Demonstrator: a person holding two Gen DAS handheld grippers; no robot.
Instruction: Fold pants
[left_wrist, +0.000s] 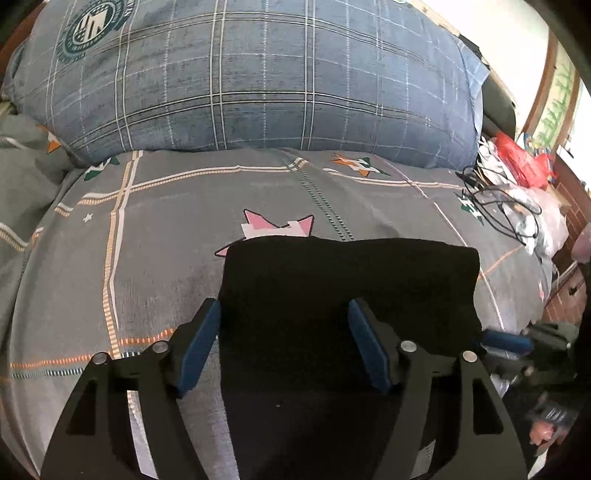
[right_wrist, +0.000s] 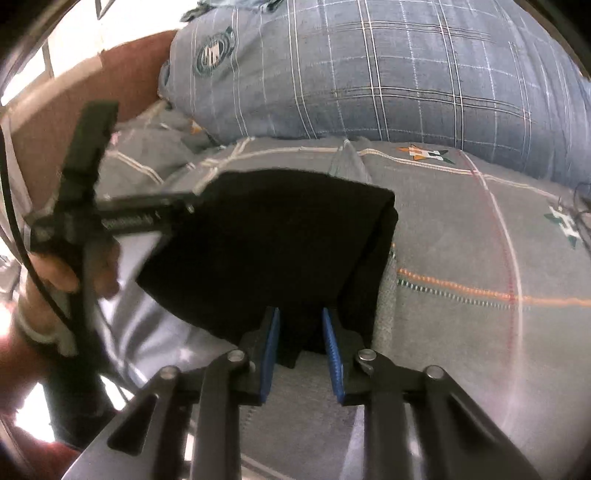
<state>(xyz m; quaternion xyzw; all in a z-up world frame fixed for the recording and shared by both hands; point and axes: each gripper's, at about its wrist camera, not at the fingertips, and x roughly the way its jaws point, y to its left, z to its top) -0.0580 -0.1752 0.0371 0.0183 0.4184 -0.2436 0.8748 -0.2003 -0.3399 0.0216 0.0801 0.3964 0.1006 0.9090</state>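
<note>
The black pants (left_wrist: 347, 291) lie folded into a compact rectangle on the grey patterned bedspread (left_wrist: 166, 229). My left gripper (left_wrist: 284, 314) is open, its blue pads spread wide over the left part of the pants, holding nothing. My right gripper (right_wrist: 301, 325) has its blue pads partly closed around the near edge of the pants (right_wrist: 266, 240); whether they pinch the cloth is unclear. The left gripper also shows blurred in the right wrist view (right_wrist: 122, 218), at the pants' far left corner. The right gripper's blue pad shows at the right of the left wrist view (left_wrist: 506, 339).
A large blue plaid pillow (left_wrist: 258, 74) lies at the head of the bed. Black cables (left_wrist: 491, 199), plastic bags and a red bag (left_wrist: 517, 158) clutter the right bedside. A brown headboard (right_wrist: 122, 85) stands at the left.
</note>
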